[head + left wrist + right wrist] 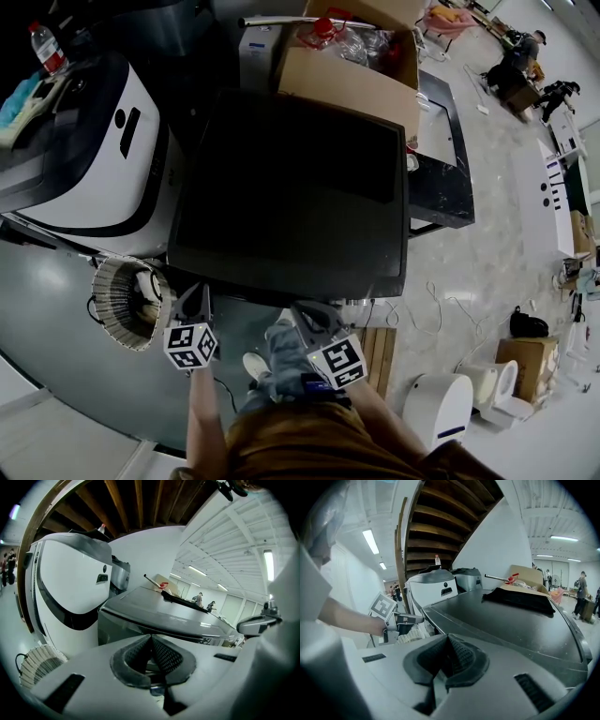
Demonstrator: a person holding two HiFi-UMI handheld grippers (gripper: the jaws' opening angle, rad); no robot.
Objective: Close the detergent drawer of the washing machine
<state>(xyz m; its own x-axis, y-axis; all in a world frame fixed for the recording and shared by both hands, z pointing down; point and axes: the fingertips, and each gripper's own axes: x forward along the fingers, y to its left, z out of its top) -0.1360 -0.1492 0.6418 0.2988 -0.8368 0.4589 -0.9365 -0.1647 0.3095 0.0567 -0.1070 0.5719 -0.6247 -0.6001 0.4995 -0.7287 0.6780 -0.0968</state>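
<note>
The dark grey washing machine (291,197) fills the middle of the head view, seen from above; its front face is hidden under its top edge, and no detergent drawer shows in any view. My left gripper (194,295) is at the machine's front left corner, my right gripper (314,317) at the front edge near the middle. In the left gripper view the left gripper (151,656) has its ribbed pads pressed together with nothing between them, pointing at the machine's corner (140,616). The right gripper (447,656) is likewise shut and empty, just over the machine's top (511,620). The left gripper (401,619) also shows there.
A white machine (103,150) stands against the dark one's left side, with a ribbed round basket (122,300) on the floor below it. A cardboard box (352,66) sits behind. White rolls (450,403) and cables lie on the floor at right. People are far off at the upper right.
</note>
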